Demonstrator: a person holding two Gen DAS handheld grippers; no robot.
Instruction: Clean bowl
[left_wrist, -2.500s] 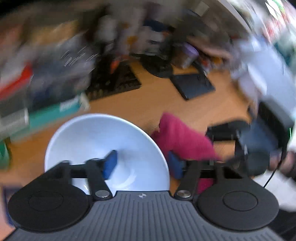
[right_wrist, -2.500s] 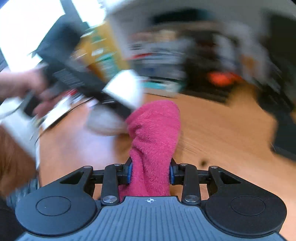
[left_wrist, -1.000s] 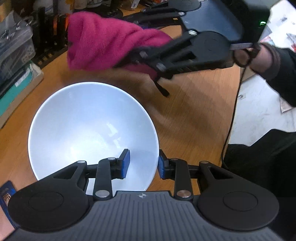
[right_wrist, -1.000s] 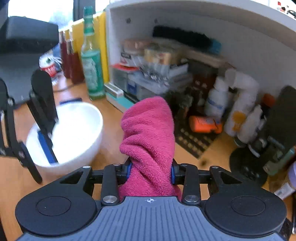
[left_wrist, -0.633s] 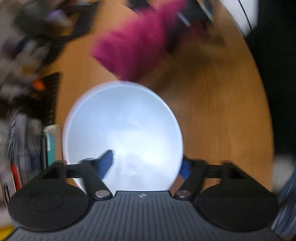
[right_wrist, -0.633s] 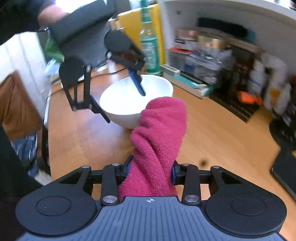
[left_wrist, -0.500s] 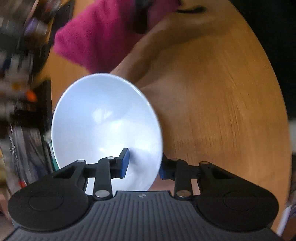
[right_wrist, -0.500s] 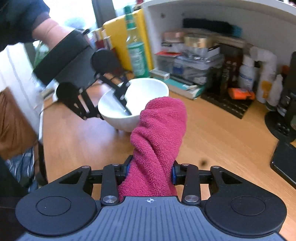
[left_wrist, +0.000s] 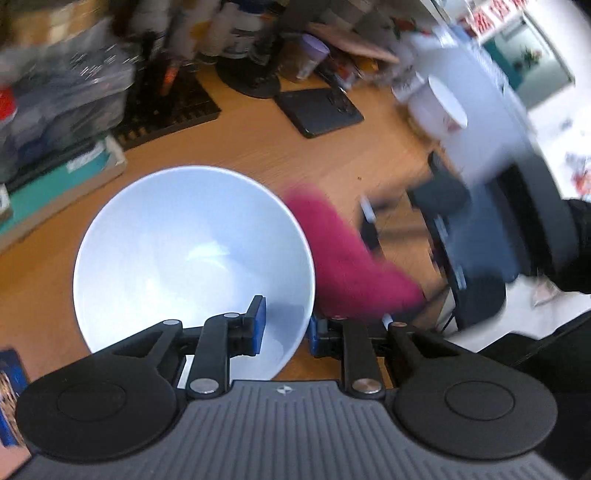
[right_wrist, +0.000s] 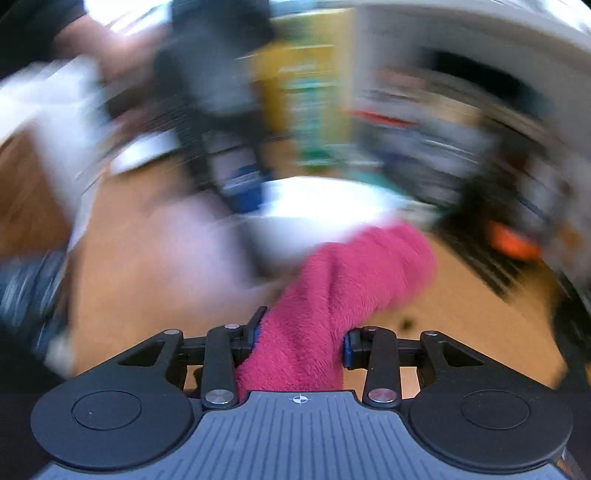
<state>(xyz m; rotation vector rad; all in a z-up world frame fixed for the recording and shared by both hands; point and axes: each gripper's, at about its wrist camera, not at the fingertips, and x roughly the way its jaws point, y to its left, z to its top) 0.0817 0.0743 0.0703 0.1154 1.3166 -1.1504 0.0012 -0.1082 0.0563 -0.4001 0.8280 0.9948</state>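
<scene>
A white bowl (left_wrist: 192, 251) rests on the wooden table (left_wrist: 369, 162). My left gripper (left_wrist: 284, 328) is shut on its near right rim, one blue pad inside the wall and the other outside. A pink cloth (left_wrist: 347, 266) lies against the bowl's right outer side in the left wrist view. My right gripper (right_wrist: 299, 343) is shut on that pink cloth (right_wrist: 351, 280), which sticks out forward toward the bowl (right_wrist: 325, 206). The right wrist view is heavily blurred; the left gripper (right_wrist: 236, 184) is a dark smear at the bowl's left rim.
A teal box (left_wrist: 55, 181) and a black ridged mat (left_wrist: 166, 107) lie behind the bowl, with cluttered bottles beyond. A black flat device (left_wrist: 319, 110) and a white mug (left_wrist: 439, 107) sit at the far right. A dark sleeve (left_wrist: 576, 247) is at the right edge.
The left jaws have closed on the bowl's rim. The cloth has come from beyond the bowl's far rim to its right side. Both views have swung and blurred.
</scene>
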